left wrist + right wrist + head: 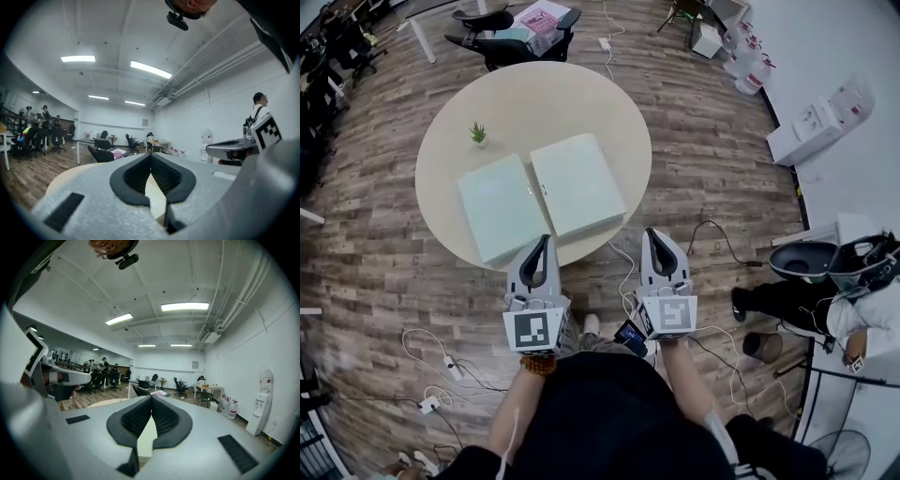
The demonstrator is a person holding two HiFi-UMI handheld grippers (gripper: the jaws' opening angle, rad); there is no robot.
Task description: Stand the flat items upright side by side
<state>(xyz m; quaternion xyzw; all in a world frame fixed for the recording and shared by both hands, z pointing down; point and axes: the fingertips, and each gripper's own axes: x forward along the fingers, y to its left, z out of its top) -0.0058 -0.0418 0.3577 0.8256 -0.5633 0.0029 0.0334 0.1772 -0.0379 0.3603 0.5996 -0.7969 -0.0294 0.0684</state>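
In both gripper views the jaw bodies hide the flat items [577, 183] and nearly all the table [534, 103]. Head view: left gripper [547, 240] tip covers the table's near rim; plant [478, 134] too small for detail, person [787, 302] cut by right edge.

Two flat items [502, 208] [578, 185], one round table [534, 94], one small plant [478, 134], two grippers [547, 240] [652, 233]

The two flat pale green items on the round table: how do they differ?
The left flat item lies nearer the person than the right flat item. The left one looks slightly greener, the right one paler. The small potted plant stands beyond the left one's far edge, farther from the right one. Both lie flat, side by side on the round table, similarly sized; neither stands upright.
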